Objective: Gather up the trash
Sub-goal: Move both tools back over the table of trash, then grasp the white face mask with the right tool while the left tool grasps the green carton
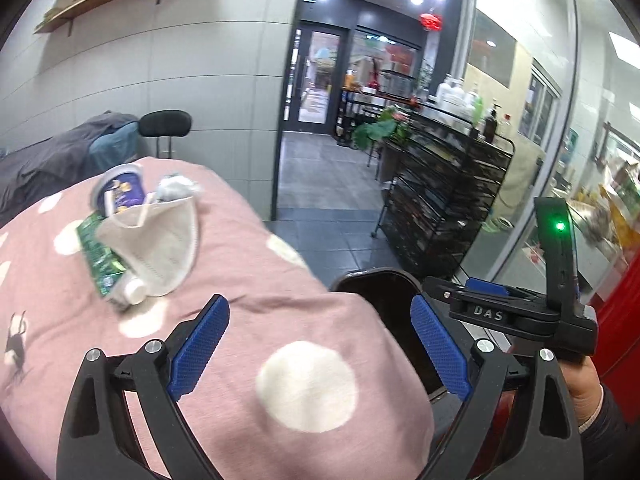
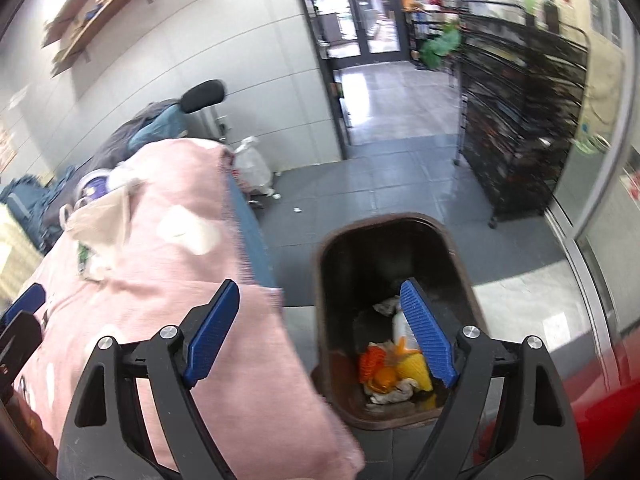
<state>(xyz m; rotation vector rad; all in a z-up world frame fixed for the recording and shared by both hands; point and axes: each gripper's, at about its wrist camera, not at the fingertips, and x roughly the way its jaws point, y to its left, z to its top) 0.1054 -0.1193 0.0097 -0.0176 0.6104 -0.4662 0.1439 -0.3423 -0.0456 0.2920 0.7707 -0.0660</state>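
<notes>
A pile of trash lies on a pink dotted blanket [image 1: 224, 300]: a white face mask [image 1: 160, 248], a green tube with a white cap [image 1: 104, 260], a purple-lidded cup [image 1: 120, 192] and a crumpled tissue [image 1: 176, 186]. My left gripper [image 1: 320, 348] is open and empty above the blanket, short of the pile. My right gripper [image 2: 320, 336] is open and empty above the brown trash bin [image 2: 328, 240], which holds orange and yellow scraps [image 2: 392, 368] and paper. The mask also shows in the right wrist view [image 2: 100, 216].
The bin [image 1: 360, 280] stands on the floor beside the blanket's right edge. A black wire rack [image 1: 440, 208] is on the right, a doorway [image 1: 316, 80] beyond. A white bag [image 2: 252, 168] lies on the floor. A black chair [image 1: 164, 124] and dark clothes [image 1: 52, 156] sit behind the blanket.
</notes>
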